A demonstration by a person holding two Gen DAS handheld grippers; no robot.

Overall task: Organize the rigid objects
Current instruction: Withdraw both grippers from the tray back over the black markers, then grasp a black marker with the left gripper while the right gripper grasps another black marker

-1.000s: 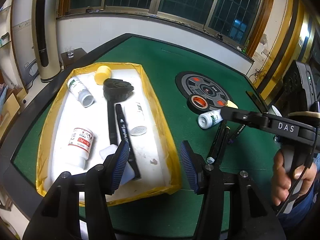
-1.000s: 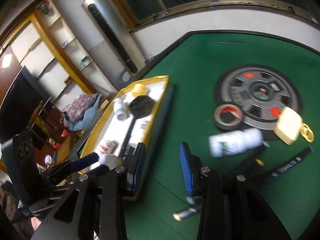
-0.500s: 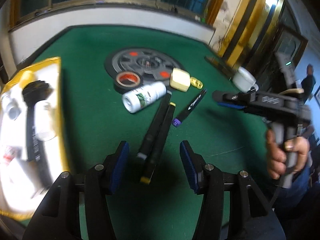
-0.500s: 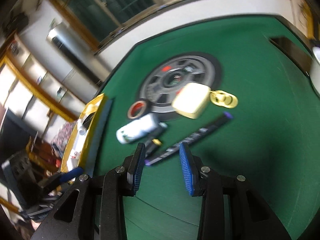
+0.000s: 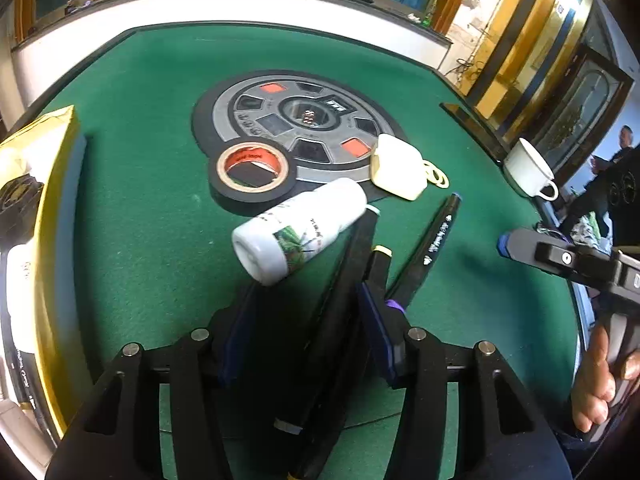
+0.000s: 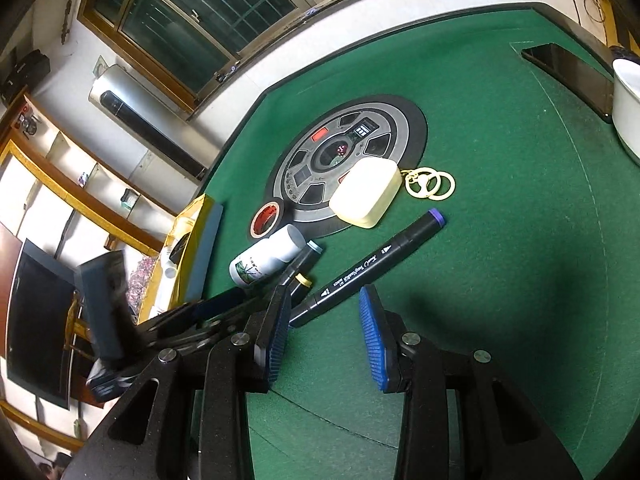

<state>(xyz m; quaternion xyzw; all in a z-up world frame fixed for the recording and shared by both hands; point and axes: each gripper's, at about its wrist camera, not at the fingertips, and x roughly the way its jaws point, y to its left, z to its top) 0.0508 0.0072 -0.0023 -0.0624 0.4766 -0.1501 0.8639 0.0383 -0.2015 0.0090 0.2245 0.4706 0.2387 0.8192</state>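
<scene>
In the left wrist view, the left tool (image 5: 310, 322) is low over the green tabletop (image 5: 152, 216), in the lower middle of the frame. Its two blue pads stand apart, and two black markers (image 5: 340, 304) lie side by side between them, running from the bottom of the frame up toward the centre. The right pad is close against the markers; whether the pads already press on them, I cannot tell. A white bottle (image 5: 298, 234) lies on its side just above the tool, touching the upper end of the markers. Above it, a roll of black tape (image 5: 253, 176) rests at the edge of the round grey panel (image 5: 296, 120) in the middle of the tabletop. A cream case (image 5: 396, 172) with yellow rings lies to the right of the tape. A third marker (image 5: 428, 248) with a purple end lies right of the pair. The yellow-lined tray (image 5: 56, 216) is at the left edge, and a white cup (image 5: 528, 168) at the right edge.

In the right wrist view, the right tool (image 6: 324, 332) is open and holds nothing. It is in the lower centre of the frame, and the near end of the purple-capped marker (image 6: 368, 268) lies just beside its left pad.
</scene>
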